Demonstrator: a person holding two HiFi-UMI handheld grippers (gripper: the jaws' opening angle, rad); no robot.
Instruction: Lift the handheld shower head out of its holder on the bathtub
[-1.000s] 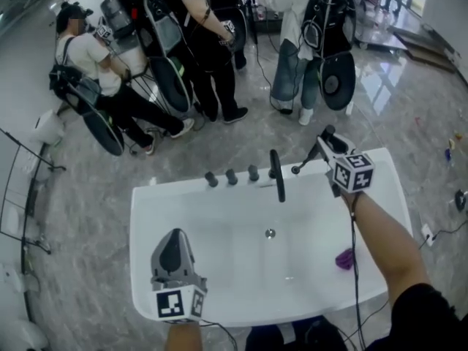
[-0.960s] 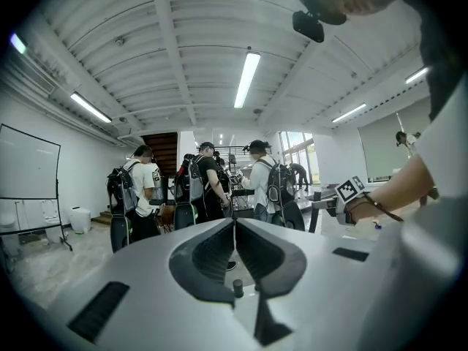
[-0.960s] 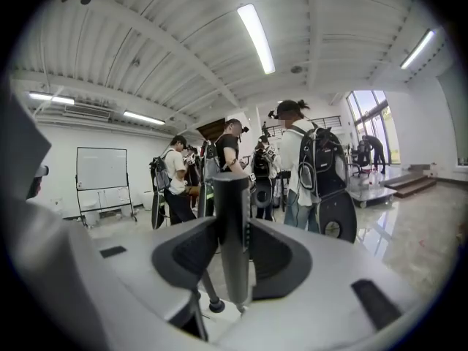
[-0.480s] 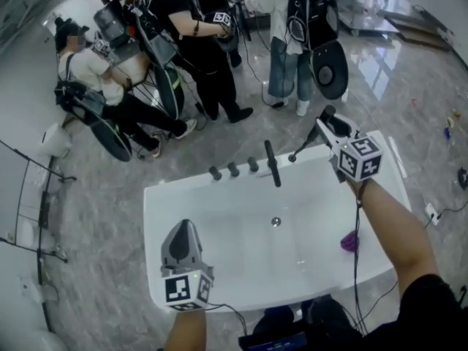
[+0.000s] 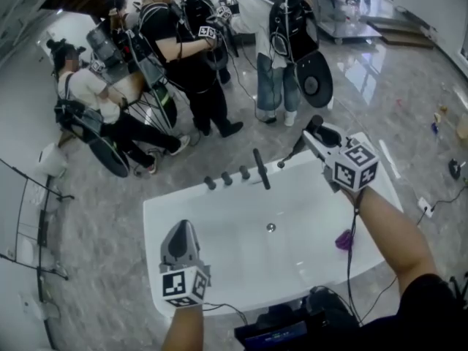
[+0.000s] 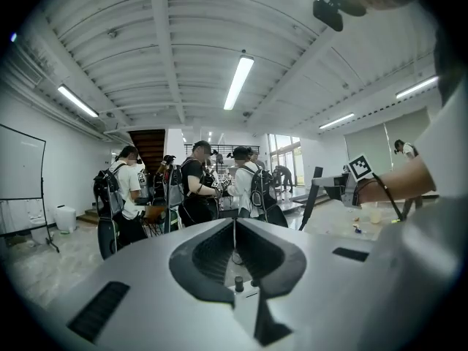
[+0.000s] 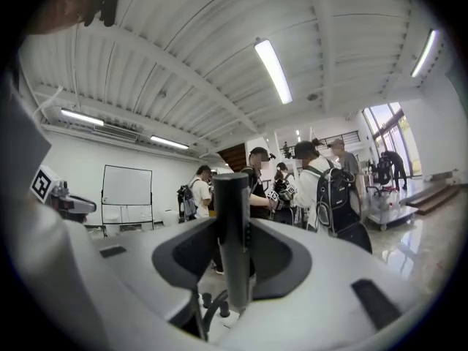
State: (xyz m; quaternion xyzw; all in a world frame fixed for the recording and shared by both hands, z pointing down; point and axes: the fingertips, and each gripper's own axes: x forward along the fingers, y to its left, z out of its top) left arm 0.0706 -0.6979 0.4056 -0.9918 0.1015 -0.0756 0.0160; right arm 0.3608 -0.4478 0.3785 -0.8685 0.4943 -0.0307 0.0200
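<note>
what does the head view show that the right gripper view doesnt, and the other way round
Only the head view: the whole bathtub with its drain, a purple thing near its right rim, and the arm behind the right gripper. Only the right gripper view: that gripper's jaws pressed on the upright dark shower head, plus ceiling lights and a whiteboard. Both: the shower head itself, the left gripper, the knobs on the tub's edge and the people beyond.
</note>
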